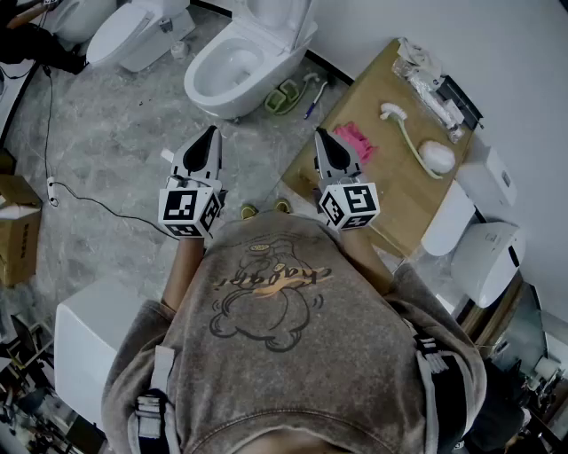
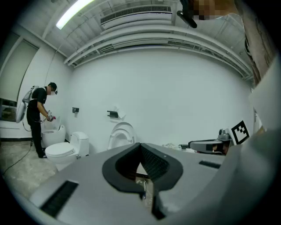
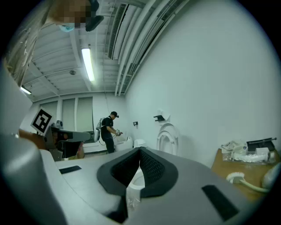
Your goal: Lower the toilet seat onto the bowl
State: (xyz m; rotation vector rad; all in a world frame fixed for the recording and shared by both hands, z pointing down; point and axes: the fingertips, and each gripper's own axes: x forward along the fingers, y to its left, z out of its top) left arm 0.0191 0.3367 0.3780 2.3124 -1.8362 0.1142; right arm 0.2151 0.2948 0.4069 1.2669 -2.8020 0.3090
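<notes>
The white toilet bowl [image 1: 232,66] stands open at the top of the head view, its seat [image 1: 286,22] raised against the tank. Both grippers are held in front of me, some way short of the bowl. My left gripper [image 1: 209,133] is shut and empty, as is my right gripper [image 1: 321,135]. In the left gripper view the upright seat [image 2: 122,134] shows beyond the closed left gripper [image 2: 140,145]. The right gripper view has the raised seat [image 3: 167,138] just right of the closed right gripper [image 3: 140,150].
A wooden table [image 1: 390,191] at the right carries a pink cloth [image 1: 358,140], a white brush [image 1: 417,146] and a plastic bag. A second toilet [image 1: 133,31] stands at the far left, with a person [image 2: 40,118] near it. A cable [image 1: 98,206] crosses the floor.
</notes>
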